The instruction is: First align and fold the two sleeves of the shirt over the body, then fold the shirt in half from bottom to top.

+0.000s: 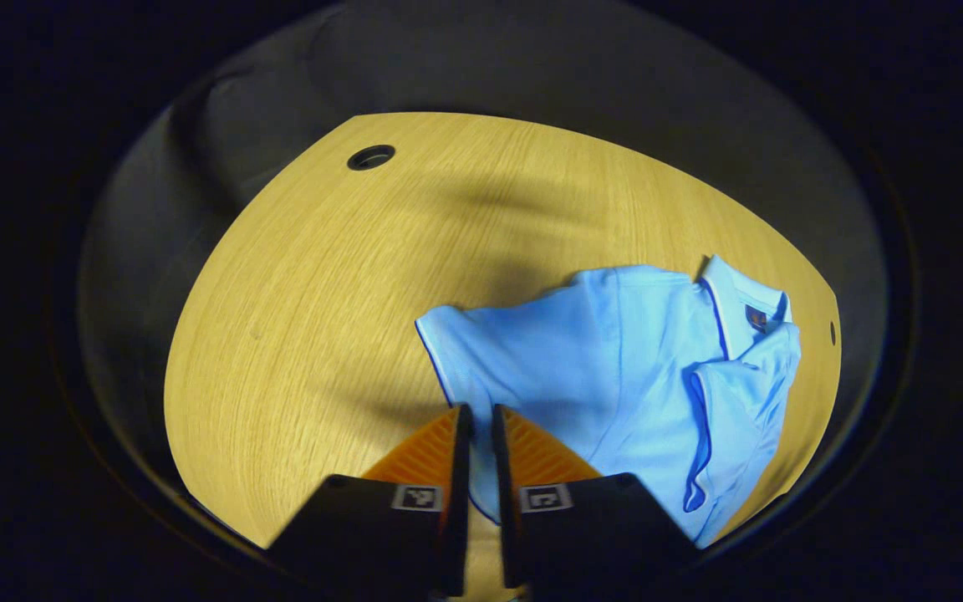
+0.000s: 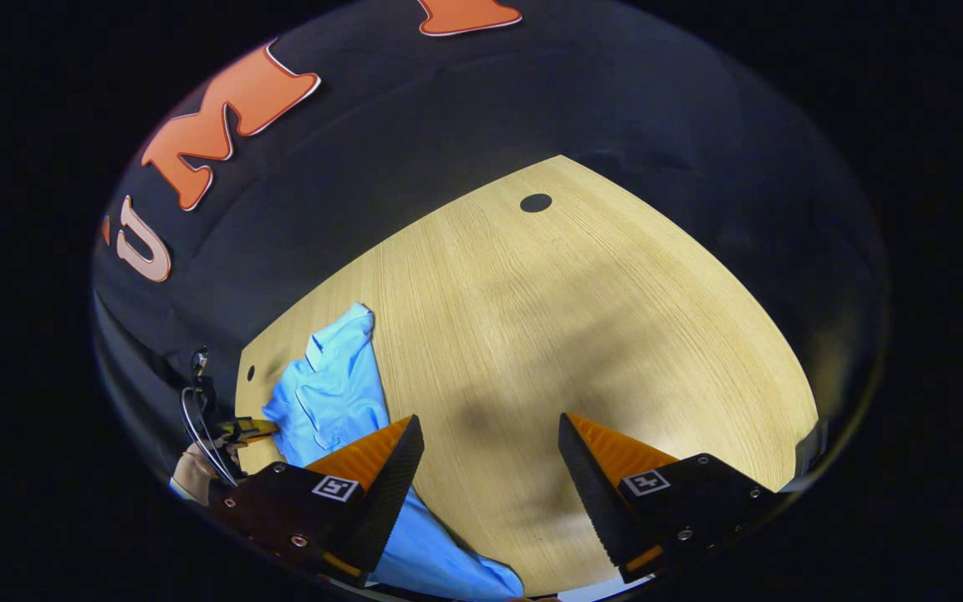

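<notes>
Left gripper view: light blue shirt (image 1: 615,376) lies on the wooden table (image 1: 323,318), right of centre and running to the lower right of the frame. Collar (image 1: 741,305) at the upper right, one sleeve (image 1: 732,418) folded over the body at right, the other sleeve (image 1: 465,343) spread flat toward centre. Left hand-held gripper (image 1: 480,418) at bottom centre, fingers nearly together with a thin gap; the shirt's edge sits between them, but whether both press on the cloth cannot be told. Round hole (image 1: 370,156) in the table at upper left. Right gripper view: right hand-held gripper (image 2: 490,435) at the bottom, fingers wide apart over bare table (image 2: 573,334), holding nothing. Shirt (image 2: 335,393) at lower left, passing behind its left finger. Another hole (image 2: 536,202) at upper centre.
</notes>
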Demonstrator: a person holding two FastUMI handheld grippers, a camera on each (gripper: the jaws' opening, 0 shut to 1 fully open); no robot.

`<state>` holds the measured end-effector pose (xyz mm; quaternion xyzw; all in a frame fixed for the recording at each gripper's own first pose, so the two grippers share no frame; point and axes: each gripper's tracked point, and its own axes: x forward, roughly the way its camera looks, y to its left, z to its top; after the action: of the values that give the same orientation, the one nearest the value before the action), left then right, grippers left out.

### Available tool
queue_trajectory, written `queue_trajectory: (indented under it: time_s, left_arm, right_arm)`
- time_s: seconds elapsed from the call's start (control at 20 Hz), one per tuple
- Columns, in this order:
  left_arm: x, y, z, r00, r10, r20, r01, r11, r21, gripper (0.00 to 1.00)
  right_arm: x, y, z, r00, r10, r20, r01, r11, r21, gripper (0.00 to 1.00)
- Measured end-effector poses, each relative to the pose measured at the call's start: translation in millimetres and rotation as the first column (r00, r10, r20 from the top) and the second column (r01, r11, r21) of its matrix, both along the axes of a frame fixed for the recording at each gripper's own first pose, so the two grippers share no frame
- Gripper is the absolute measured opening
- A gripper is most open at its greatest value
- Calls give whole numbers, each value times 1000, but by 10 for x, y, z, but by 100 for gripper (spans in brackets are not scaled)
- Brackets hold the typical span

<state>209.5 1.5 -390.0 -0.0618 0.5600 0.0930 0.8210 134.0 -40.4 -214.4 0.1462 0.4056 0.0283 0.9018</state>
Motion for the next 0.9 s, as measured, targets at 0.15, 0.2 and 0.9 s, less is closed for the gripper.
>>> queue_trajectory:
  time_s: [0.15, 0.2, 0.9]
  left_arm:
    - [21, -36, -13, 1000, -25, 8, 25, 999, -23, 5]
    - [-38, -114, 37, 1000, -21, 6, 22, 998, -60, 6]
    - [-7, -1921, 1500, 885, -375, 275, 435, 877, -205, 6]
  right_arm:
    - [1, 23, 29, 1000, 10, 6, -10, 1000, -14, 99]
    - [-15, 49, 31, 1000, 14, 6, -14, 1000, -15, 99]
    - [-168, -45, 163, 999, 22, 45, -20, 999, -34, 98]
